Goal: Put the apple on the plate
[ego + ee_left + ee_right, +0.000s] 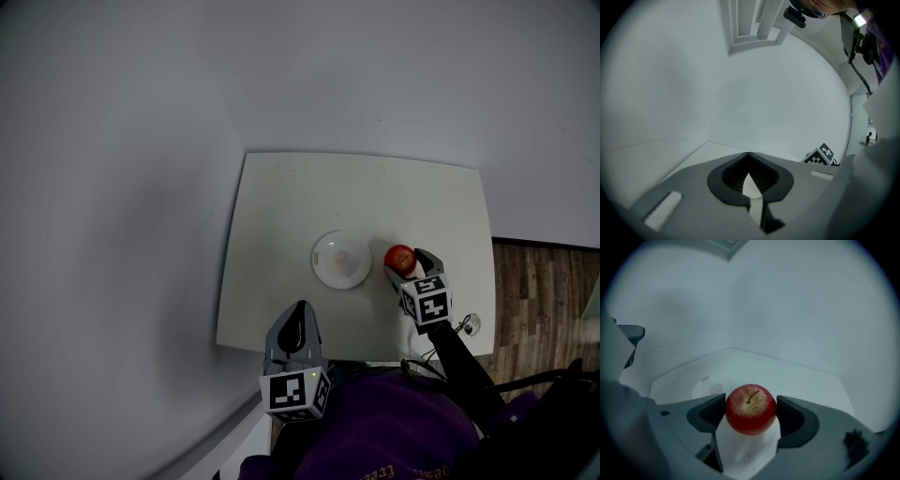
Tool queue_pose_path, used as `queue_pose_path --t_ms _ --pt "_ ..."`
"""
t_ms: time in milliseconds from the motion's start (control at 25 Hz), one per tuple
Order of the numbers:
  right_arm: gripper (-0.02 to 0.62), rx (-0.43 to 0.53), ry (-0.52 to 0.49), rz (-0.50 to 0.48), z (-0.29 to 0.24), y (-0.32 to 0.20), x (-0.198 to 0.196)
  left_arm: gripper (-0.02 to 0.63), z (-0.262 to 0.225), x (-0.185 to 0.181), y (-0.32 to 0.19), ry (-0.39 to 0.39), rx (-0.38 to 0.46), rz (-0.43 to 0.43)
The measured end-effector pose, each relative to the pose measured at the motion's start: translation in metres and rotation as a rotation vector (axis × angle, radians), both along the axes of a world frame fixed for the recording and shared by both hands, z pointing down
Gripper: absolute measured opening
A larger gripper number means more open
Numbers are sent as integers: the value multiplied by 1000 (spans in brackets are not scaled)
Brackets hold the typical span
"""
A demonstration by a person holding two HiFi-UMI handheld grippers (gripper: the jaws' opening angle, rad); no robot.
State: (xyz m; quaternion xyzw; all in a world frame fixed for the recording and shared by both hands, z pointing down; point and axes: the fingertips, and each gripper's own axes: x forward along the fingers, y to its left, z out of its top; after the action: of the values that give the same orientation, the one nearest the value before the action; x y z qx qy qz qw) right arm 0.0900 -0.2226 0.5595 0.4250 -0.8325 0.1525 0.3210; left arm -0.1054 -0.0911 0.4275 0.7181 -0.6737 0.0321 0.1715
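One apple (751, 408), just right of the plate (330, 274), sits between the jaws of the right gripper (406, 266). Both jaws look pressed to its flanks, so I log it as clamped. I cannot tell whether it is off the table (281, 206) yet. Left gripper (299, 311): jaws together on nothing, parked on the near side of the plate, over the table's near edge.

Step in hand, my reading: lift and carry to the plate. The fruit is round and smooth, so I would hold the squeeze steady, rise enough to clear the plate's rim, lower onto its middle, then open.

Room: the path is short, with nothing between apple and plate. The table edge on the side away from the plate is near, so no swing that way. Beyond the plate there is bare table up to the wall.
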Motion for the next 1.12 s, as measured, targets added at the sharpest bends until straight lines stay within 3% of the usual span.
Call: queue_pose_path --t_ms 1120 --pt "337 26 -12 -111 -6 1 -55 6 2 -28 28 5 7 -89"
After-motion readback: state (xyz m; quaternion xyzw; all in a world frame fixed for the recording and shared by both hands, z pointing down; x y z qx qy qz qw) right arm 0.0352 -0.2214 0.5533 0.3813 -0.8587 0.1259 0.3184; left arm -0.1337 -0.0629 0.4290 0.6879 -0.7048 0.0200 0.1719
